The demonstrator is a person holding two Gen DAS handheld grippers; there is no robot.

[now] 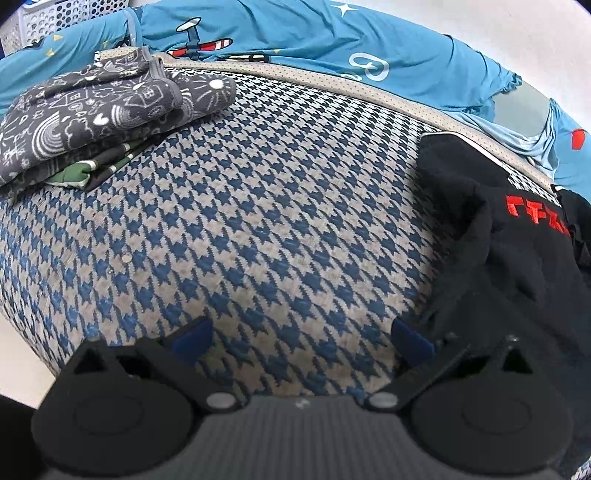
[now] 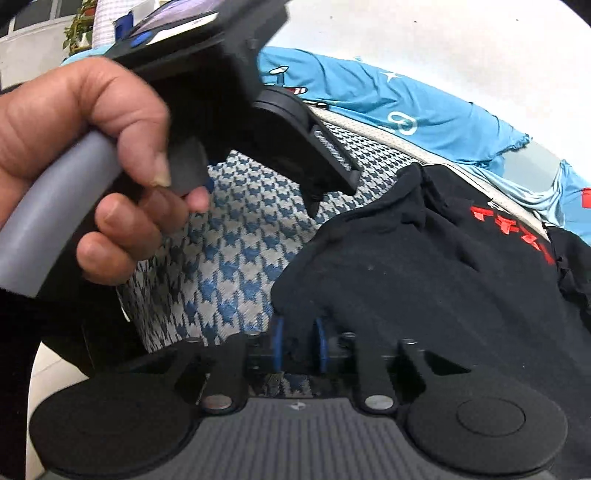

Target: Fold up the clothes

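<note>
The right tool (image 2: 299, 345) is clenching one black garment's (image 2: 424, 266) near edge, its length running away rightward; the left tool (image 1: 301, 338) is gaping.

A houndstooth-patterned cushion (image 1: 258, 206) in blue and grey fills the middle of the left wrist view, with a beige dotted border (image 1: 332, 83) along its far edge. Beyond the cushion's far left corner stands a white perforated basket (image 1: 55, 18). In the right wrist view a potted plant (image 2: 79, 27) shows far behind the cushion, at upper left.
</note>
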